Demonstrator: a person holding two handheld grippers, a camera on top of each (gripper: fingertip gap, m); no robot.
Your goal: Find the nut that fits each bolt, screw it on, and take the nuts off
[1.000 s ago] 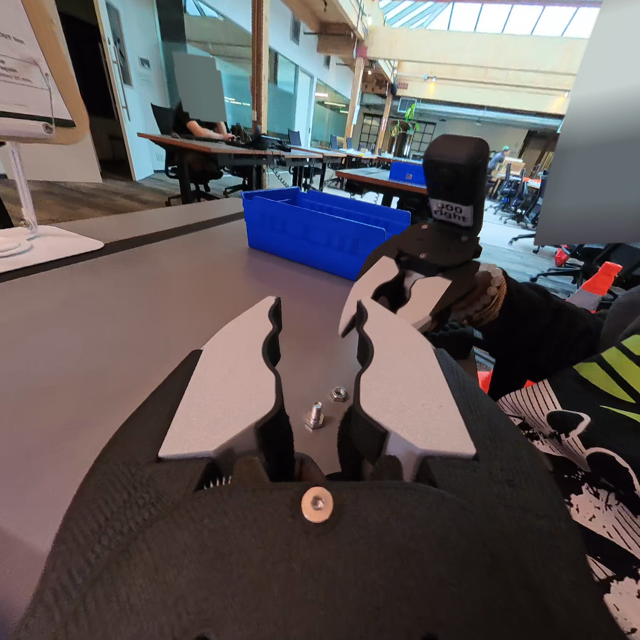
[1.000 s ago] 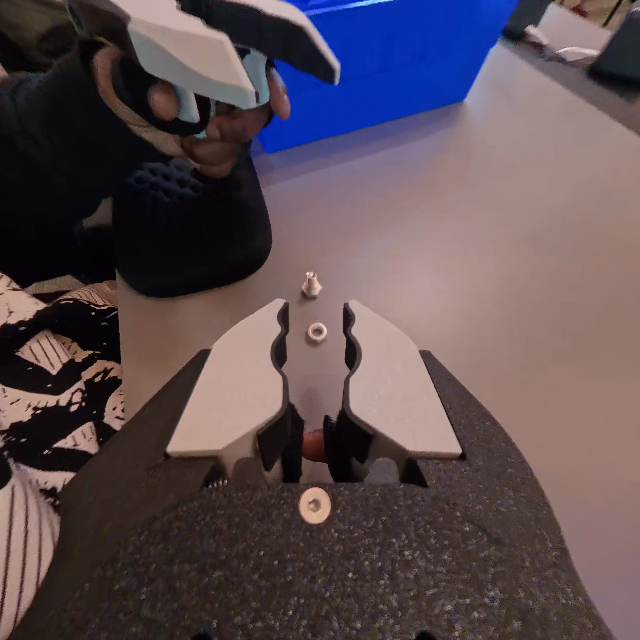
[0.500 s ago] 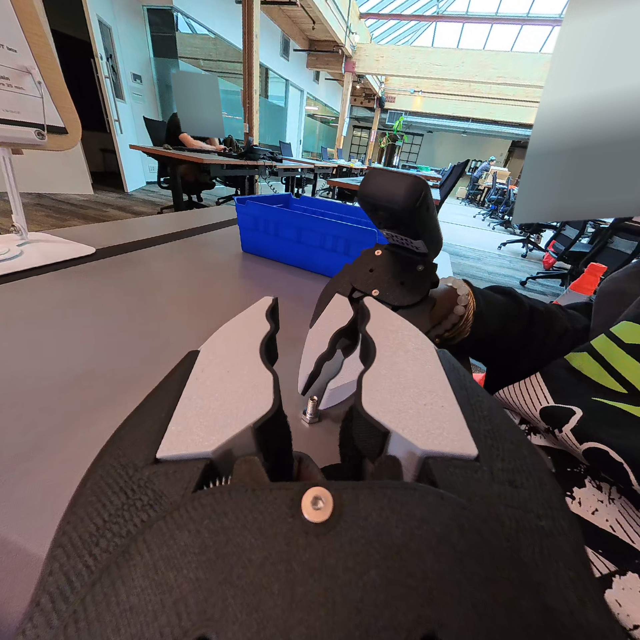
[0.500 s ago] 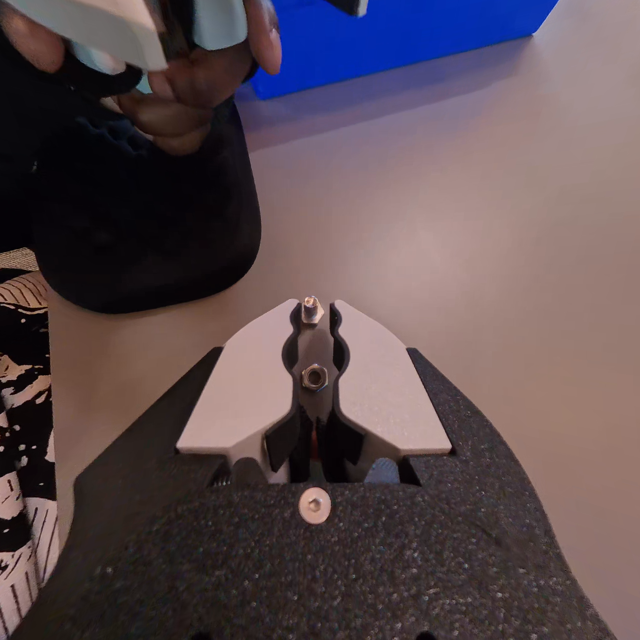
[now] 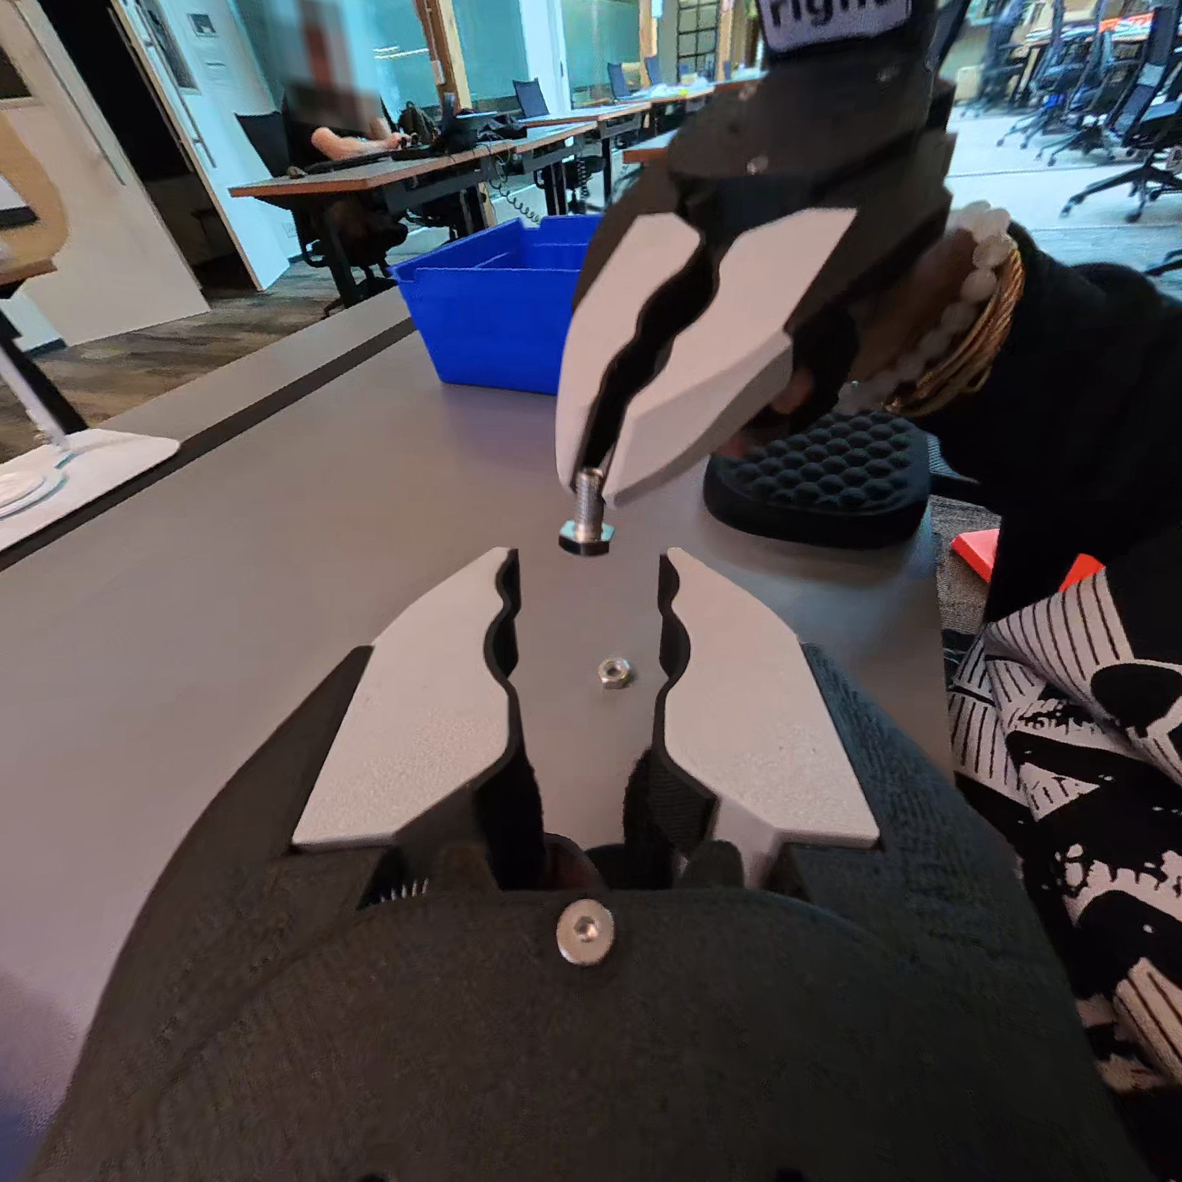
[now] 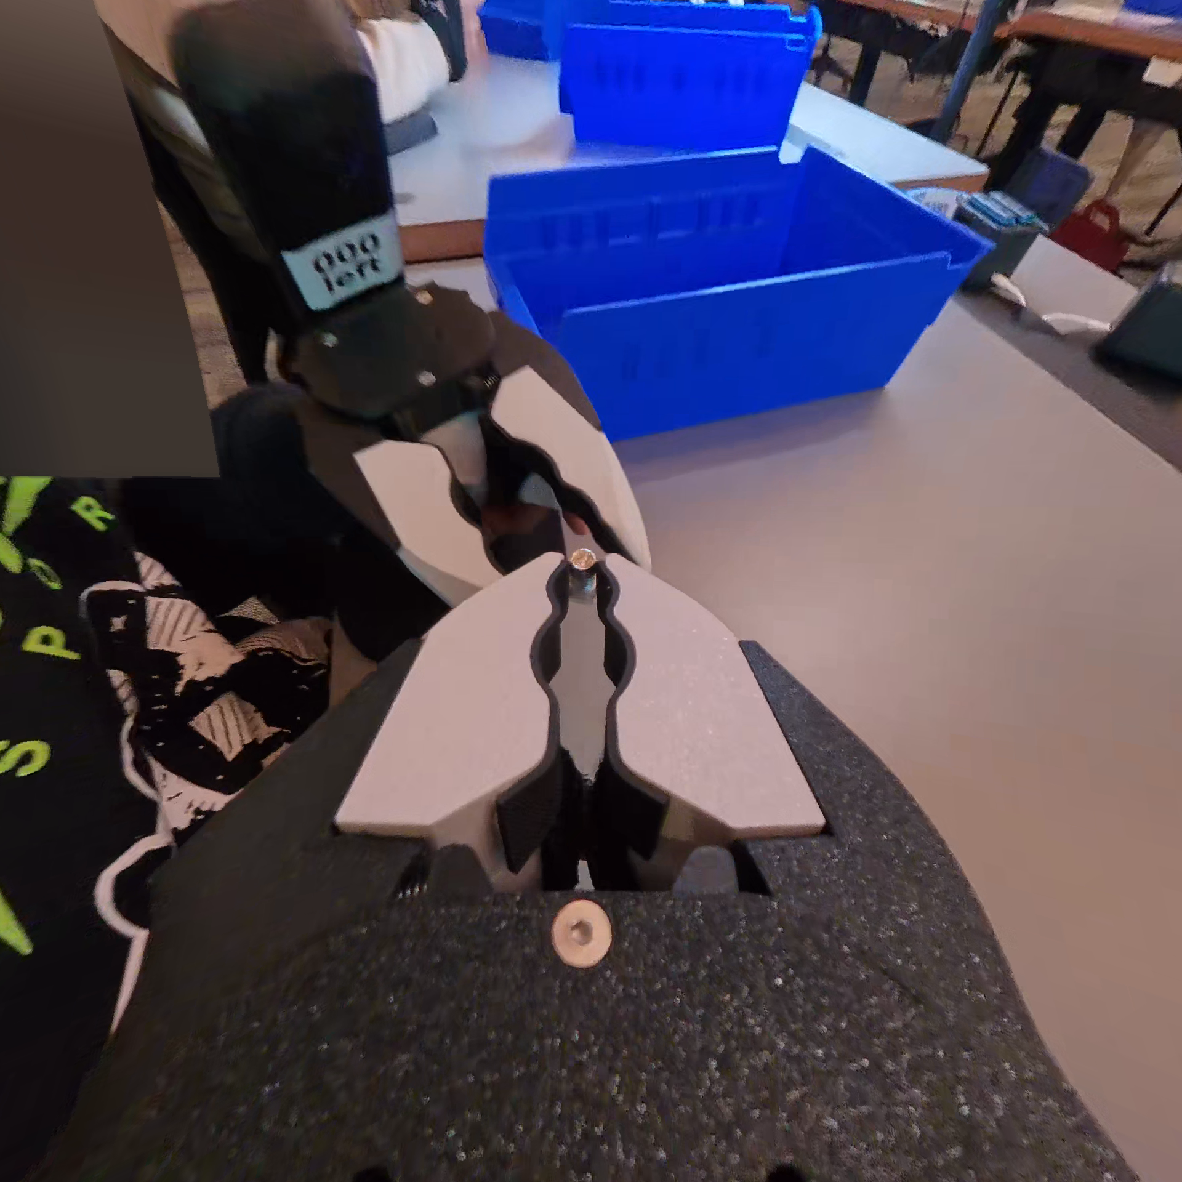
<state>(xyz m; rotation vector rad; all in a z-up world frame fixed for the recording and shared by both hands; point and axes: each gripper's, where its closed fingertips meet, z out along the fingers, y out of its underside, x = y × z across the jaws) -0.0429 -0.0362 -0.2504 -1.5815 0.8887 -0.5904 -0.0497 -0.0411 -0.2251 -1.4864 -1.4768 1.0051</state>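
- Jaws of the right gripper (image 5: 585, 476) are closed on the threaded end of the bolt (image 5: 587, 512), head down, at or just above the table (image 5: 256, 575); contact cannot be judged.
- Jaws of the left gripper (image 5: 585, 563) stand wide apart, empty, flanking the loose nut (image 5: 616, 673) on the table.
- Risk: only the fingertips pinch the thread, so the bolt may pivot or slip.
- Risk: the nut lies beside the right-hand finger (image 5: 735, 703); closing may push it away instead of seizing it.
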